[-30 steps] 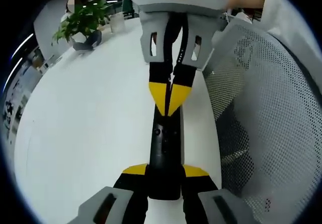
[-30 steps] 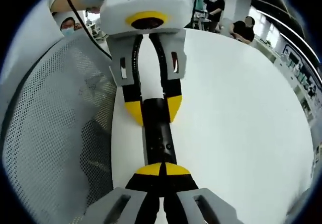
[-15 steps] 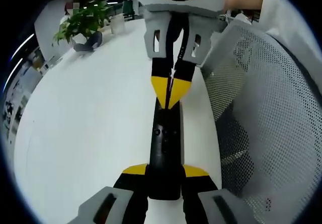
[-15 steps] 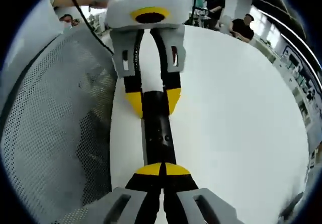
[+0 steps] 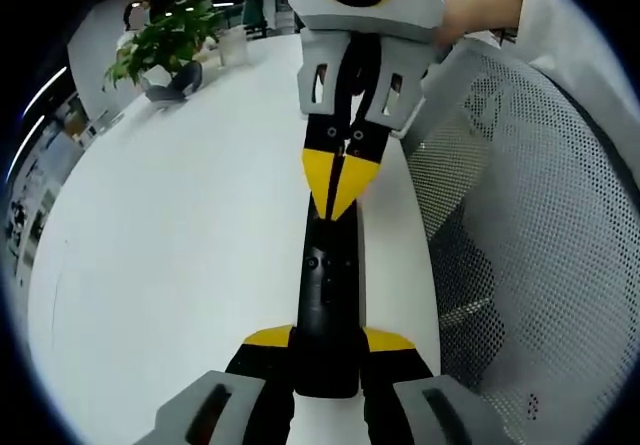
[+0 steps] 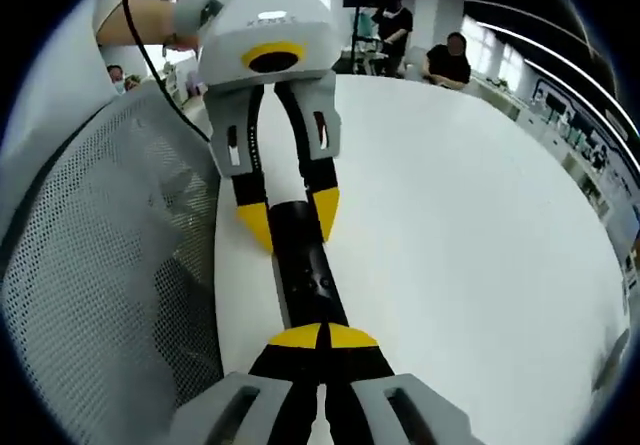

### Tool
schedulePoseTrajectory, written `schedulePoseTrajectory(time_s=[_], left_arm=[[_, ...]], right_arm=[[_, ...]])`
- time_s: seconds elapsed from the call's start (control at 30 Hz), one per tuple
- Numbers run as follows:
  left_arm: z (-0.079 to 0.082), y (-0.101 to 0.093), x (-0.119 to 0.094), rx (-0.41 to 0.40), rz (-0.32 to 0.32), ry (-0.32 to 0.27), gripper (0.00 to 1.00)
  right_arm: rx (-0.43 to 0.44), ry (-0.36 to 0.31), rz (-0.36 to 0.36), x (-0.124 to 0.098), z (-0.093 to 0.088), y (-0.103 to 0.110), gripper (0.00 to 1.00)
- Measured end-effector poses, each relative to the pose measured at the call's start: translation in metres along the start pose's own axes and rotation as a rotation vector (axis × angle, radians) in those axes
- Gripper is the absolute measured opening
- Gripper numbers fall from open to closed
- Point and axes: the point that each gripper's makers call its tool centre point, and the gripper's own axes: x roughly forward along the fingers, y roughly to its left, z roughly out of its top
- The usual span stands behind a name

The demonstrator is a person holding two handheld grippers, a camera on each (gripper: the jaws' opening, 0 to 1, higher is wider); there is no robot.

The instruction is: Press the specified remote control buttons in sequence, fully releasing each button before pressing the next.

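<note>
The slim black remote [image 5: 328,300] with small buttons lies on the white table [image 5: 180,235], clamped at 6 o'clock by the left gripper [image 5: 328,350]. The right gripper [image 5: 340,180], tips together, meets its far end at 12 o'clock, hiding it; button labels are unreadable.

In the right gripper view, faint grey lettering stands on the white housing of the left gripper [image 6: 285,220], near its top edge; it may read "XENSE", though it is too small and blurred to be sure. Nothing else carries readable text in either view.
</note>
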Motion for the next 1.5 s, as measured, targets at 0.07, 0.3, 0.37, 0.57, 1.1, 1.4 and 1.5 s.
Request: schedulePoseTrajectory(time_s=[0.07, 0.3, 0.37, 0.57, 1.1, 1.4, 1.5], left_arm=[[0.0, 0.0, 0.0, 0.001, 0.0, 0.0, 0.22], [0.0, 0.0, 0.0, 0.001, 0.0, 0.002, 0.22], [0.0, -0.001, 0.0, 0.015, -0.002, 0.006, 0.22], [0.001, -0.001, 0.001, 0.02, -0.01, -0.007, 0.22], [0.001, -0.001, 0.001, 0.028, -0.013, 0.003, 0.22], [0.001, -0.001, 0.001, 0.046, -0.018, 0.002, 0.22], [0.001, -0.001, 0.001, 0.043, -0.018, -0.007, 0.22]], right_arm=[[-0.026, 0.0, 0.002, 0.001, 0.002, 0.002, 0.0], [-0.161, 0.128, 0.043, 0.008, 0.005, 0.007, 0.0], [-0.084, 0.17, 0.039, 0.009, 0.005, 0.005, 0.0], [0.01, 0.141, -0.02, 0.01, 0.007, 0.002, 0.0], [-0.169, 0.108, -0.012, 0.015, 0.014, 0.004, 0.0], [-0.085, 0.104, -0.039, 0.016, 0.015, 0.002, 0.0], [-0.011, 0.023, -0.036, 0.014, 0.016, 0.002, 0.0]])
